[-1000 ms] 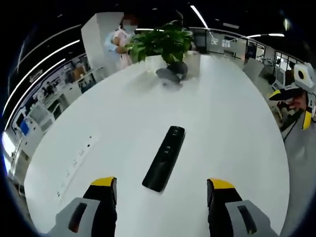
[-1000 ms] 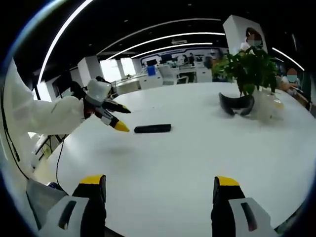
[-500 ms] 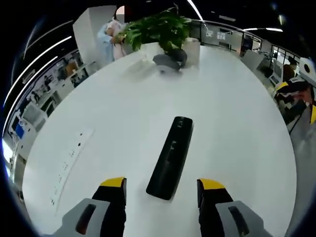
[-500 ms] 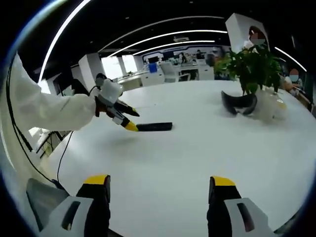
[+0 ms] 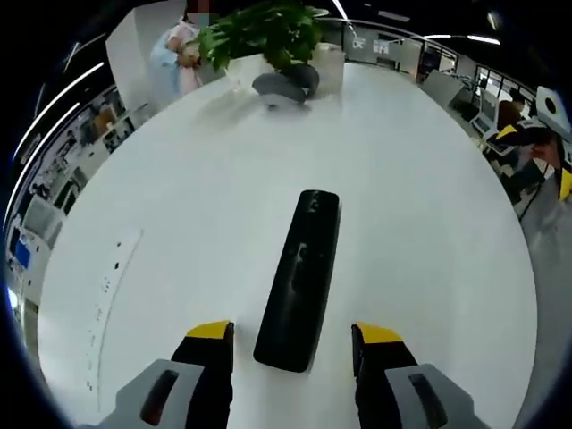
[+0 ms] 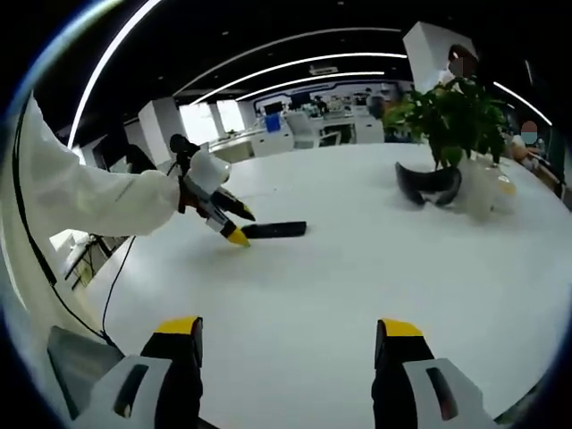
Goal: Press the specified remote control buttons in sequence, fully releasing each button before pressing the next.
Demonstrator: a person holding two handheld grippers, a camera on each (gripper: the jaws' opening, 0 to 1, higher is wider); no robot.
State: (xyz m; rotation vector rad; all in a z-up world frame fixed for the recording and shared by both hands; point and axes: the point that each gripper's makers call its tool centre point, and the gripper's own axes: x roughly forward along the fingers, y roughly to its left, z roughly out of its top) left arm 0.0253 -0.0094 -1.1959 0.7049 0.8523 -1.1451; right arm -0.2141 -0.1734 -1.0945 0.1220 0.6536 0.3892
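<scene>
- Left gripper view: the black remote control (image 5: 299,277) is lying lengthwise on the white tabletop (image 5: 420,223), its near end sitting between the yellow-tipped jaws of the left hand-held gripper (image 5: 290,344), which are standing spread on either side without touching it.
- Far across the tabletop, a potted plant (image 5: 264,31) and a dark headset (image 5: 284,85) are resting.
- Right gripper view: the right hand-held gripper (image 6: 288,332) is hovering with jaws spread, well apart from the remote control (image 6: 273,231), while the left hand-held gripper (image 6: 231,223), held by a white sleeve (image 6: 80,201), is reaching over the remote's left end.
</scene>
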